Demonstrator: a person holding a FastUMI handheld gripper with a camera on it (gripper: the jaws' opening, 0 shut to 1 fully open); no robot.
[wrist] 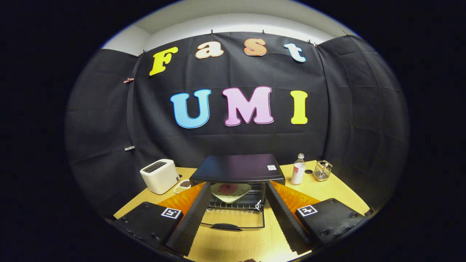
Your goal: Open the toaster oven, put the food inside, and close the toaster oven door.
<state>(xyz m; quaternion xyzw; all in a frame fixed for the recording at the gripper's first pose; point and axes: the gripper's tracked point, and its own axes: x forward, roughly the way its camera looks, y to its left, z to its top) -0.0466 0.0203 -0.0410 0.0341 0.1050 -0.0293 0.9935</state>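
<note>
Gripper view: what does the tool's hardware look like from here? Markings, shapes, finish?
The tool has two long, flat fingers with ridged, sawtooth-like inner faces, spread wide. Each finger runs back to a black, boxy carriage block with rounded corners and recessed screws. Each block carries a square black-and-white fiducial tag. Translucent orange ribbed panels sit behind the fingers. No cables are visible.
</note>
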